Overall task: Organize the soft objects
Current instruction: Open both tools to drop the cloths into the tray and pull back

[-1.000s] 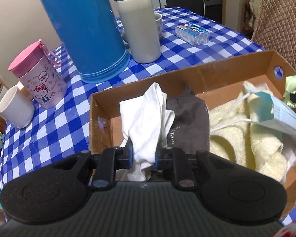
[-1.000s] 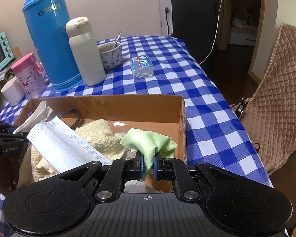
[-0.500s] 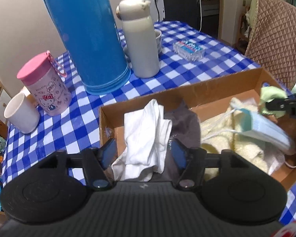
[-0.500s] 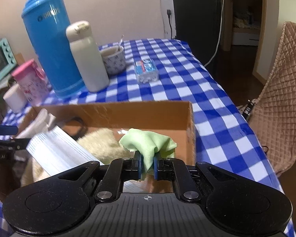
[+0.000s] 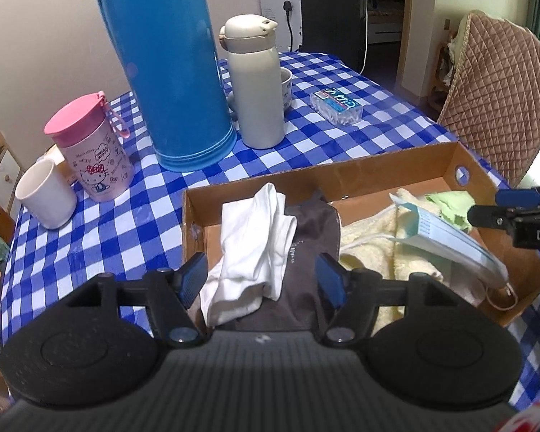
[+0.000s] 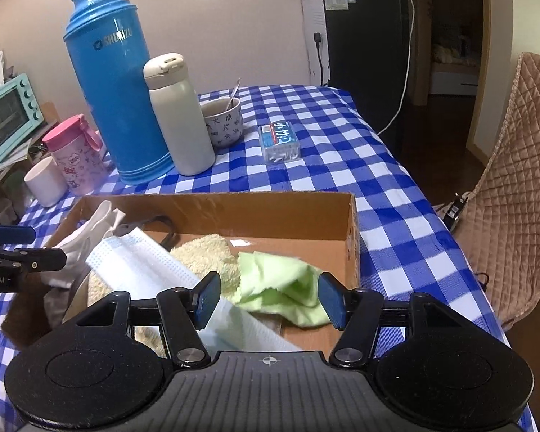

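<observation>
A cardboard box [image 5: 385, 171] [image 6: 234, 212] on the checked table holds soft things. A white cloth [image 5: 255, 248] lies on a dark grey cloth [image 5: 311, 230] at its left end. A cream towel [image 5: 374, 248] [image 6: 205, 252], a blue face mask [image 5: 446, 241] [image 6: 140, 262] and a green cloth [image 5: 450, 203] [image 6: 280, 288] lie to the right. My left gripper [image 5: 262, 280] is open above the white cloth. My right gripper [image 6: 268, 298] is open above the green cloth.
Behind the box stand a tall blue thermos [image 5: 169, 64] [image 6: 115, 86], a cream flask [image 5: 255, 79], a patterned cup with a spoon [image 6: 223, 120], a pink-lidded mug [image 5: 90, 147], a white cup [image 5: 45, 194] and a small blue packet [image 5: 336, 106]. A quilted chair [image 6: 518, 187] stands at the right.
Both grippers opened and drew back and up. The white cloth and the green cloth dropped from the fingers and now lie in the box.
</observation>
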`<action>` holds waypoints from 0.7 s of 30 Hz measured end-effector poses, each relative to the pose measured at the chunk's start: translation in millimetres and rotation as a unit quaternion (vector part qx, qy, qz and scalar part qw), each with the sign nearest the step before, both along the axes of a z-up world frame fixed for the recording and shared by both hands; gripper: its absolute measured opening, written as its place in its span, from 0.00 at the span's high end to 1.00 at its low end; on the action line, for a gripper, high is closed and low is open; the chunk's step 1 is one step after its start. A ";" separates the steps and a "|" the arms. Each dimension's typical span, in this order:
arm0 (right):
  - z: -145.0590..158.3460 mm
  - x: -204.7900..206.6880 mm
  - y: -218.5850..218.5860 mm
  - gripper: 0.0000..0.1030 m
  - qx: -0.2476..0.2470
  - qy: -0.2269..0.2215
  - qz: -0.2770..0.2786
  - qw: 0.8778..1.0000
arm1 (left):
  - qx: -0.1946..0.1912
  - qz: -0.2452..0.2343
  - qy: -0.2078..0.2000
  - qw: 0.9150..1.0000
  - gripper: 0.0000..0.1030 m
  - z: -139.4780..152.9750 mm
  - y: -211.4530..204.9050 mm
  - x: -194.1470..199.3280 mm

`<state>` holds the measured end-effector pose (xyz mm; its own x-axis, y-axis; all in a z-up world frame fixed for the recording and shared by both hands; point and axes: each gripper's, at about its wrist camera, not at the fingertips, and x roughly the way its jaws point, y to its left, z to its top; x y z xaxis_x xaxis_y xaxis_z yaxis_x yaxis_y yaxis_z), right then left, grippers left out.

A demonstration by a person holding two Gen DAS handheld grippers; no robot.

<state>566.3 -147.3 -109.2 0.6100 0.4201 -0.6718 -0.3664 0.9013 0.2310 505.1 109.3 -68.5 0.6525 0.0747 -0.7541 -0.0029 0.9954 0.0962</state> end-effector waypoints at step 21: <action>48.7 -87.7 -24.0 0.42 0.028 0.023 -0.004 0.999 | -0.050 0.016 0.008 0.999 0.37 37.5 -17.6 -84.3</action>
